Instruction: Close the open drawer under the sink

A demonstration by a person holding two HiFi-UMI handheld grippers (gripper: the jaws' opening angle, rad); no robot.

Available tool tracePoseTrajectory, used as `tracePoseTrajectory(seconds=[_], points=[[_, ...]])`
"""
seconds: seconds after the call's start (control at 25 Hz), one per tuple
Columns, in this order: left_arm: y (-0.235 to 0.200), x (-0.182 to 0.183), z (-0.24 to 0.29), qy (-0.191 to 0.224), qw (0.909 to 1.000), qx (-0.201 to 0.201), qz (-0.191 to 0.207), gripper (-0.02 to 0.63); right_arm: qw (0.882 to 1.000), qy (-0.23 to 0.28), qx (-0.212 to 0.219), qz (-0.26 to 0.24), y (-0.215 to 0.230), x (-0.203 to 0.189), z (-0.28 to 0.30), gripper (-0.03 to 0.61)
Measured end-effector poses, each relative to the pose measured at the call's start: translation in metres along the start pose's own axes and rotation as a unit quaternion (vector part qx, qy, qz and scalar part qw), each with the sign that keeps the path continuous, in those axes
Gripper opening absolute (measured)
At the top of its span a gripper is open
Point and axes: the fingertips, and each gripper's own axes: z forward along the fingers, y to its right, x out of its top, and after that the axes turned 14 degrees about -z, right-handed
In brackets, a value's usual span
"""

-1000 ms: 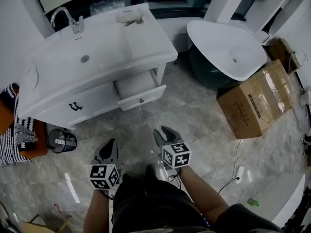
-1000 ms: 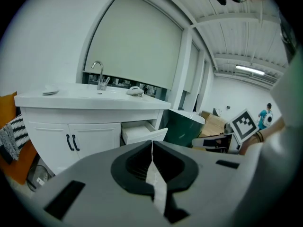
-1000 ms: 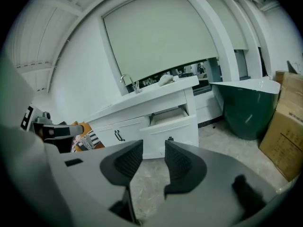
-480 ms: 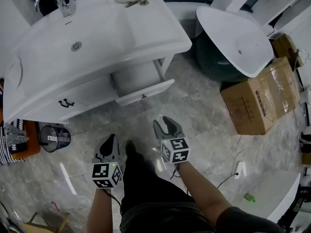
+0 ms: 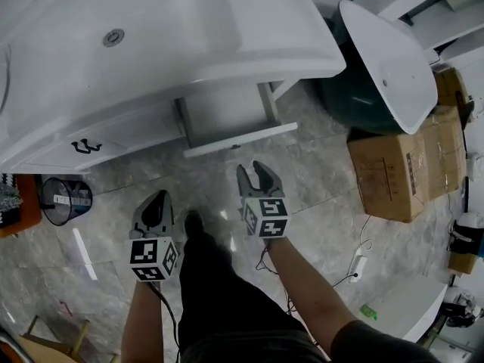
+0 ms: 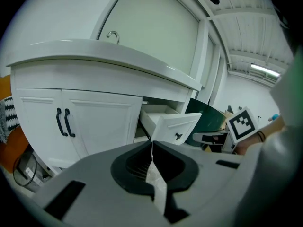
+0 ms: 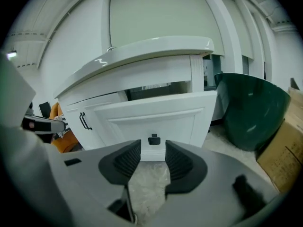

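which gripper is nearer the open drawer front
Right. The right gripper, jaws just opened and empty, is just short of the drawer front; the left gripper is farther back, leftward.

Each hand carries a grey, wedge-shaped tool with black ribbed pads (image 7: 129, 161) — the left gripper (image 5: 153, 203) at nine o'clock of the dark trousers (image 5: 219, 301), the right gripper (image 5: 255, 174) at one o'clock. Both end in cubes of black-and-white square markers. A thin black cable (image 5: 169, 314) hangs off the left cube (image 5: 153, 257), and a dark sleeve (image 5: 370, 342) shows at five o'clock.

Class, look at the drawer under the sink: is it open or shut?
Open. The drawer juts out past the cabinet doors beside it, and its white inside shows behind the front panel.
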Motion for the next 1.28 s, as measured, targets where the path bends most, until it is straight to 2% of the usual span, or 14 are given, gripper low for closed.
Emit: tracePoseTrajectory(seconds=[0.16,0.36,0.84,1.28], points=[[-0.017,-0.006,0.022,-0.010,1.0000,-0.002,-0.001,0.015,1.000,-0.024,-0.003,-0.005,-0.004,-0.012,0.033,0.167],[-0.029,-0.011,0.035,-0.016,0.9998,-0.002,-0.009,0.015,1.000,-0.023,-0.014,0.000,-0.004,-0.011,0.058,0.167],[-0.027,-0.033,0.055,-0.053,0.9982,-0.025,-0.013,0.015,0.999,0.002,-0.027,-0.038,-0.001,0.010,0.090,0.138],[-0.031,-0.021,0.074,-0.056,0.9978,-0.032,-0.011,0.015,0.999,0.009,-0.027,-0.038,0.009,0.043,0.129,0.140]])
